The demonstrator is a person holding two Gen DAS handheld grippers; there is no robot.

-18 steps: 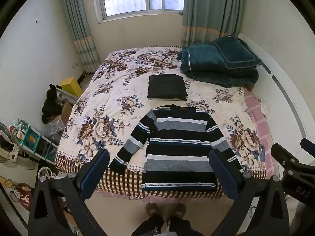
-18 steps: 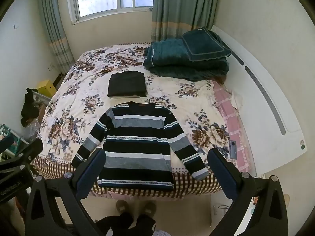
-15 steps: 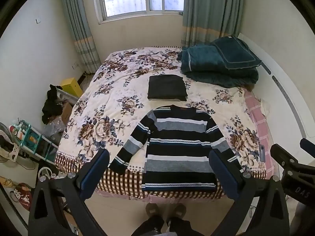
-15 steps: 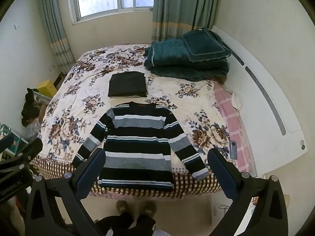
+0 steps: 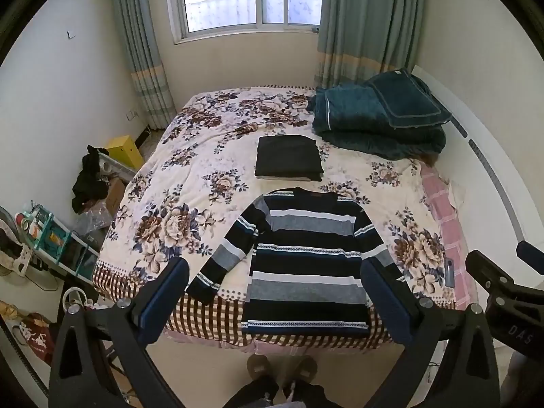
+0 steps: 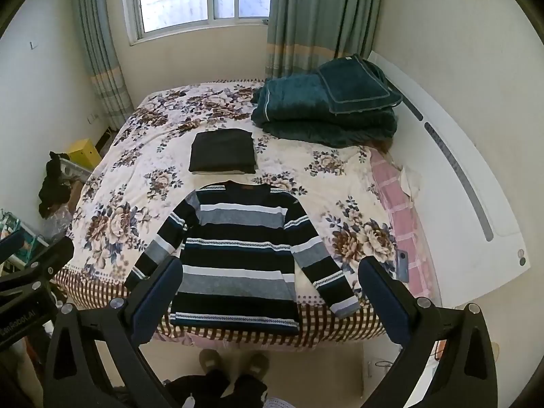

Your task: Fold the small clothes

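1. I have both claws high above the foot of the bed, tipped down at it, so each camera takes in the whole sweater before I commit to a first fold.
2. My left claw stands with its jaws spread as wide as they go and nothing between the pads; I judge that fits a hand that has not yet chosen a grab point.
3. My right claw is the same: jaws fully apart, empty, well clear of the cloth.
4. The striped sweater lies flat and face up at the near edge of the bed, collar toward 12 o'clock and hem toward 6 o'clock, right in front of my slippers. That puts the hem and cuffs within easiest reach.
5. Its sleeves splay out toward 7 and 5 o'clock, away from the body. I take it they are spread so each can be folded in over the chest separately, one claw per side.
6. At 12 o'clock from the collar sits a dark folded garment, just beyond the sweater, probably the pile for finished pieces.
7. The teal quilt is stacked at 1 o'clock, well apart from the sweater and out of the working area.
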